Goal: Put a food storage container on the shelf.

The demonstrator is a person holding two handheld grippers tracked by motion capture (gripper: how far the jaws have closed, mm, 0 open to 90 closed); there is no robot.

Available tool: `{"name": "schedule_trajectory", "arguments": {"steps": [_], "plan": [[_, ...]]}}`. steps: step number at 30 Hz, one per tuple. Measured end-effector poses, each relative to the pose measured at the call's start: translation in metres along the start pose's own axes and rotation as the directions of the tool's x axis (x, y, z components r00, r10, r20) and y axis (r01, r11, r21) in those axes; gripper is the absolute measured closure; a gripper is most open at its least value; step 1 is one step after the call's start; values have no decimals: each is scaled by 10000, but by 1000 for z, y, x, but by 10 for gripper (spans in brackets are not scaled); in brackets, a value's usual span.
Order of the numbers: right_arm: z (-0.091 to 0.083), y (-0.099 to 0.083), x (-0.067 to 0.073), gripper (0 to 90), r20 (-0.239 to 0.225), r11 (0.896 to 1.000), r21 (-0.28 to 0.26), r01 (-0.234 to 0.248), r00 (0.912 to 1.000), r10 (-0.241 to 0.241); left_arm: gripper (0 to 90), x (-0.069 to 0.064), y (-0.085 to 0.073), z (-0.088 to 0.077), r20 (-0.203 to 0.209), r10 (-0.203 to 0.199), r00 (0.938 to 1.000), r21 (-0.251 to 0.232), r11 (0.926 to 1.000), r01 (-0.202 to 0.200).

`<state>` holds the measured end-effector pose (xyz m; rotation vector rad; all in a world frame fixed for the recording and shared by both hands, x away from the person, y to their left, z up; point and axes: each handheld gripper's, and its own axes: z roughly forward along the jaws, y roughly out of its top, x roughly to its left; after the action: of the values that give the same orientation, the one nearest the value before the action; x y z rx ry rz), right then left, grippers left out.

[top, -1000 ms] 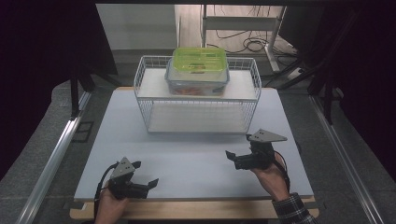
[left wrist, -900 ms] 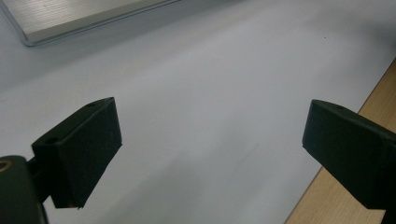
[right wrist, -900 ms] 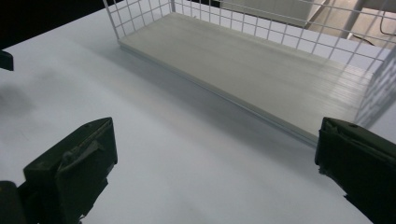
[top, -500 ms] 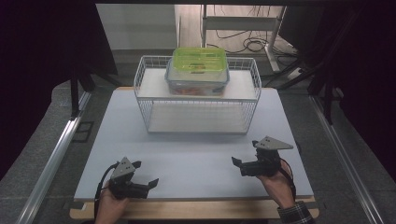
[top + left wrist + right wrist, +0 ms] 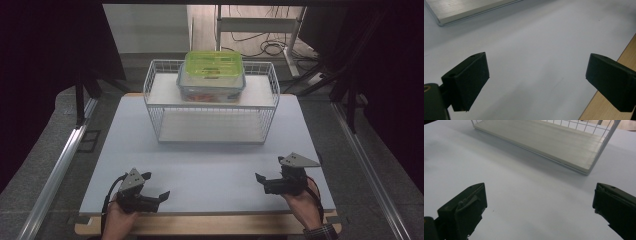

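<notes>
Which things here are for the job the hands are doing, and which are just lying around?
For the job:
- left gripper, jaws wide open, holding nothing
- right gripper, jaws wide open, holding nothing
- wire rack on the white table
- green-lidded box on the rack's top shelf

Just lying about:
- cables on the floor behind
- metal rail beside the table

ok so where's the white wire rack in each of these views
High view: the wire rack stands at centre, towards the table's far side, a green-lidded container on its upper shelf.
Left gripper view: a corner of its pale bottom board is at top left.
Right gripper view: bottom board and wire side run across the top.
Shared landmark: the white tabletop.
</notes>
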<state>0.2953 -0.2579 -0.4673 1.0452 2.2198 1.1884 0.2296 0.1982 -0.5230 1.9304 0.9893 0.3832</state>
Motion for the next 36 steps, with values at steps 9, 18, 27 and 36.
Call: {"name": "schedule_trajectory", "arguments": {"steps": [9, 18, 27, 36], "plan": [[-2, -14, -5, 0, 317, 9997, 248, 32, 9995, -40, 47, -1, 0, 1, -48, 67, 10000, 55, 10000, -67], [-6, -28, -11, 0, 417, 9992, 410, -43, 9991, 26, 45, -1, 0, 3, -93, 166, 9998, 120, 9998, -165], [-5, -40, -18, 0, 668, 9971, 763, -54, 9978, 2, 43, -2, -1, 6, -107, 214, 9997, 301, 9993, -211], [-1, -48, -23, 0, 676, 9933, 1137, -187, 9977, 111, 42, -2, -2, 8, -119, 294, 9995, 530, 9982, -287]]}}
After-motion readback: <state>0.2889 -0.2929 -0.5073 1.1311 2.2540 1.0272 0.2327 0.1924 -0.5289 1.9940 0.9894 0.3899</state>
